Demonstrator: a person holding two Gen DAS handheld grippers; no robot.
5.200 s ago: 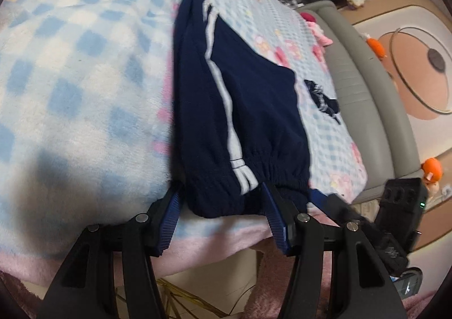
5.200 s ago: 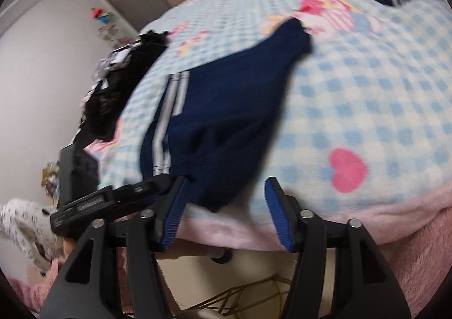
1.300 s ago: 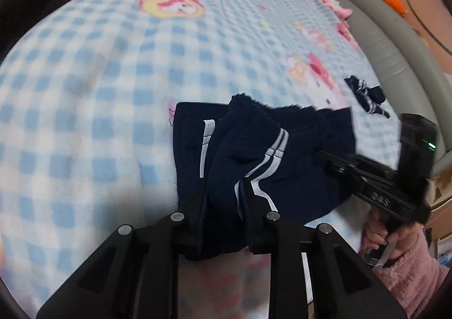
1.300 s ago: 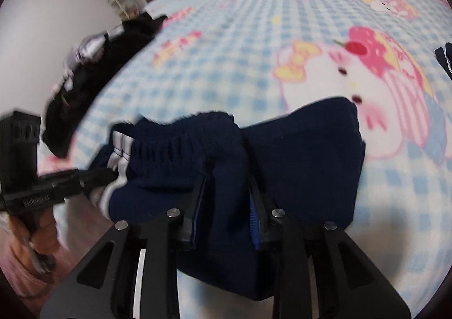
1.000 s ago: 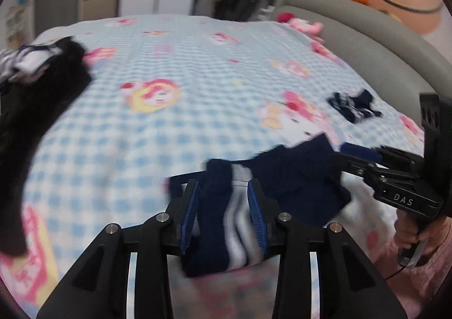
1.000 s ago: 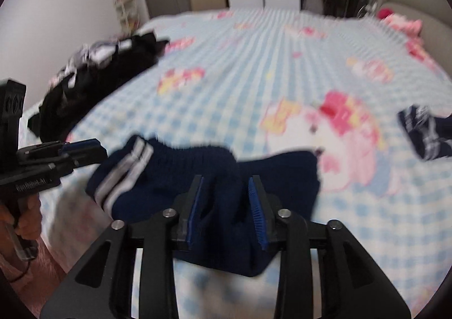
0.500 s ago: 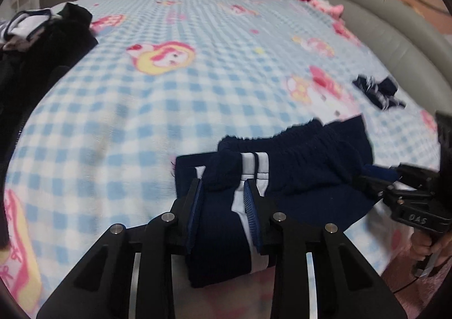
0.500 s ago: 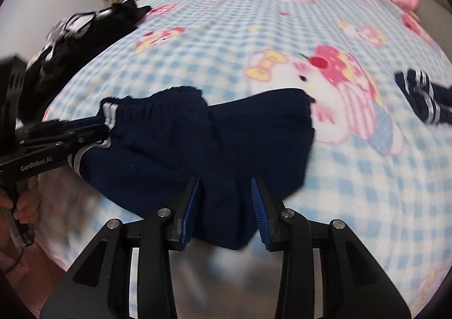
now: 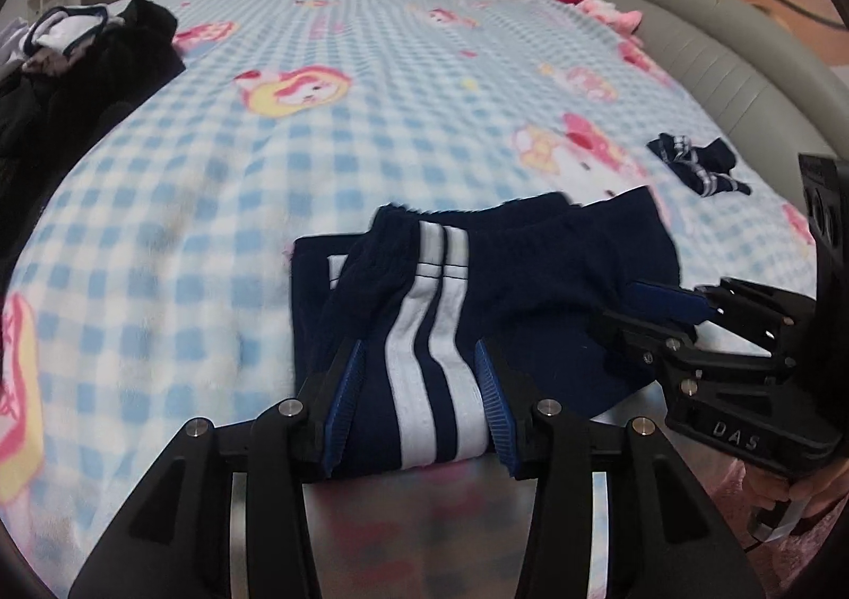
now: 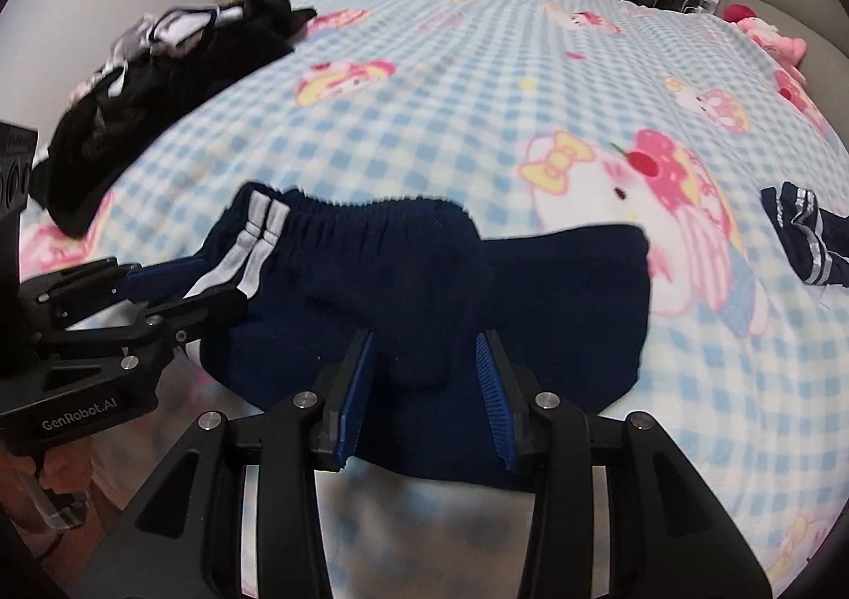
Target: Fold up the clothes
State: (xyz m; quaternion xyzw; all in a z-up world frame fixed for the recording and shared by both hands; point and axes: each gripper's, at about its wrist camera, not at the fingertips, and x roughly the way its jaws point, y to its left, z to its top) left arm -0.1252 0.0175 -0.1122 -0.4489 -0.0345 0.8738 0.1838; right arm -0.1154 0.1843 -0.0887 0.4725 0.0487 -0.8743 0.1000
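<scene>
A: Navy trousers [image 9: 509, 280], white double stripe, lie folded over near the front edge of the bed [image 9: 265, 148], on its blue-and-white checked blanket with cartoon prints.

B: Left tool [image 9: 419, 402]?

A: Blue-padded fingers stand apart, one on each side of the striped part; cloth lies between them, pads not pressed onto it. The left wrist view alone shows the stripes running down into that gap, and a lower layer of the trousers showing to the left of the top fold.

B: Right tool [image 10: 424, 392]?

A: Also apart, straddling plain navy cloth at the front edge. In the left view its fingers rest at the right side of the trousers. The right wrist view alone shows the gathered elastic waistband [image 10: 366, 217] across the top fold.

B: Other items?

A: Heap of black clothes [image 10: 159, 84] with some white cloth on it, far left of the bed. Small navy striped item [image 9: 695, 164] on the right, well apart from the trousers. Grey padded bed frame [image 9: 716, 68] behind it, clearest in the left view. No containers in view.

B: Change versus the 0.5 s frames?

A: Both tools had narrower gaps with cloth pinched between the pads; now both are wider. Trousers in much the same spot, top fold settled lower. At 5.2 s they lay stretched out full length.
</scene>
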